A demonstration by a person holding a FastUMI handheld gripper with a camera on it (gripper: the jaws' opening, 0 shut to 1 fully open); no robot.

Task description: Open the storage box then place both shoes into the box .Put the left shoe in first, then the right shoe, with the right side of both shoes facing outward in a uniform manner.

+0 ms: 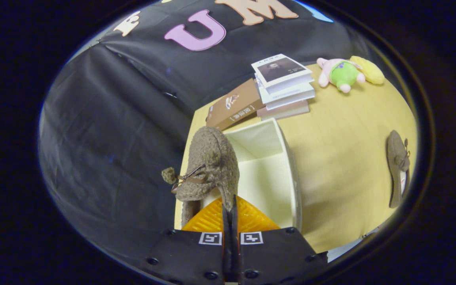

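Just ahead of the gripper [231,206], whose jaws are clenched on its rim, the fuzzy shoe [211,166] hangs over the open storage box [287,158], long axis running away, while the other shoe [398,170] lies well apart on the bench [342,166].

The gripper [231,206] is held with its two fingers [212,221] pressed nearly flat together, only a thin slit left between them. The edge of a fuzzy shoe [210,166] is pinched between the tips.
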